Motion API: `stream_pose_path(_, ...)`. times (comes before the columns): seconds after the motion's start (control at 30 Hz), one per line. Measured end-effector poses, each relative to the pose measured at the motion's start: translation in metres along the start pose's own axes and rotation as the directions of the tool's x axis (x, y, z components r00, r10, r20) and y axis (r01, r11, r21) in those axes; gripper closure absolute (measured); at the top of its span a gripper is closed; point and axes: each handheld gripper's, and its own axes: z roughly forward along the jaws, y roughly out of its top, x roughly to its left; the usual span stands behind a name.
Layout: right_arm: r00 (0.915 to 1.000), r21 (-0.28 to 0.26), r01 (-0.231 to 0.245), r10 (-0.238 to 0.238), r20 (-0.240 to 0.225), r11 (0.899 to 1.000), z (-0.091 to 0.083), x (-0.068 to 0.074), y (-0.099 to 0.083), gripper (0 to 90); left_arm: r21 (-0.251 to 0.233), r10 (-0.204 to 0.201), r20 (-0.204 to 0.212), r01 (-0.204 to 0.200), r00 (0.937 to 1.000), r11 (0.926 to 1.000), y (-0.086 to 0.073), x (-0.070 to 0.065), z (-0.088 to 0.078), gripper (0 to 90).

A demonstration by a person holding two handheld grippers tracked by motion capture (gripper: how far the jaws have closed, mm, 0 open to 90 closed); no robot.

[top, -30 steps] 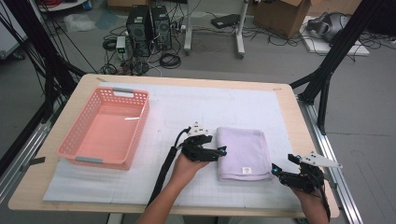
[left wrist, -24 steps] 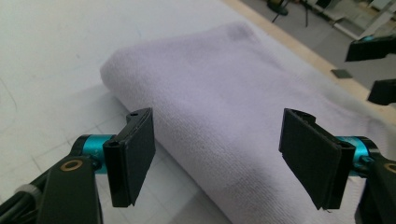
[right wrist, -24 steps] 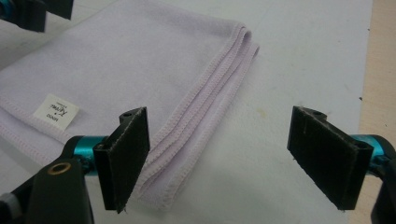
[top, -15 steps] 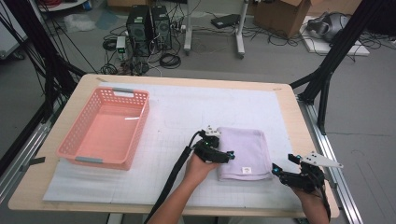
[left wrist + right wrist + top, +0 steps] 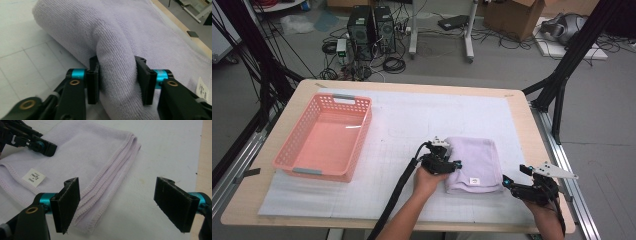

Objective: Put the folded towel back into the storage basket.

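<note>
Jaws of the left gripper (image 5: 452, 164) had just been closing and pinched a bunched fold at the left edge of the folded lilac towel (image 5: 476, 162). Right gripper (image 5: 512, 184) jaws stood spread, empty, just beside the towel's near right corner. Towel lay flat on the white mat (image 5: 412, 125), unlifted. Pink basket (image 5: 326, 137), well apart, was empty. Judged: grasp made; lift and transfer remained.
</note>
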Motion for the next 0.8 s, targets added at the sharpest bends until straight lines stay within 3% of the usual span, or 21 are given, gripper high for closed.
stream_pose_path(0.17, 1.0000, 0.002, 0.003, -0.003, 0.000, 1.000, 0.000, 0.000, 0.000, 20.1, -0.020, 0.092, -0.008, -0.092, 0.9958, 0.9956, 0.000, -0.006, -0.007, 68.9)
stream_pose_path(0.33, 1.0000, 0.003, 0.001, -0.001, 0.002, 1.000, -0.001, 0.000, -0.001, 20.1, -0.053, 0.108, 0.020, -0.107, 0.9940, 0.9929, 0.000, -0.006, -0.017, 69.6)
stream_pose_path(0.4, 1.0000, 0.002, 0.000, 0.000, 0.002, 1.000, -0.002, 0.000, -0.001, 20.1, -0.089, 0.095, 0.032, -0.092, 0.9949, 0.9918, -0.003, -0.004, -0.023, 69.7)
stream_pose_path(0.53, 1.0000, 0.001, 0.001, -0.001, 0.001, 1.000, -0.001, 0.001, -0.001, 20.1, -0.099, 0.114, 0.037, -0.109, 0.9928, 0.9891, -0.007, 0.004, -0.038, 69.9)
stream_pose_path(0.63, 1.0000, 0.003, 0.008, -0.008, -0.001, 1.000, -0.001, 0.002, 0.000, 20.1, -0.138, 0.122, 0.050, -0.114, 0.9913, 0.9838, -0.009, 0.007, -0.051, 70.0)
stream_pose_path(0.77, 1.0000, 0.006, 0.006, -0.006, -0.004, 1.000, 0.000, 0.004, 0.000, 20.1, -0.156, 0.153, 0.054, -0.143, 0.9867, 0.9773, -0.010, 0.010, -0.063, 70.3)
stream_pose_path(0.8, 0.9999, 0.006, 0.011, -0.011, -0.005, 1.000, 0.000, 0.004, 0.000, 20.1, -0.175, 0.169, 0.057, -0.157, 0.9839, 0.9720, -0.011, 0.012, -0.071, 70.6)
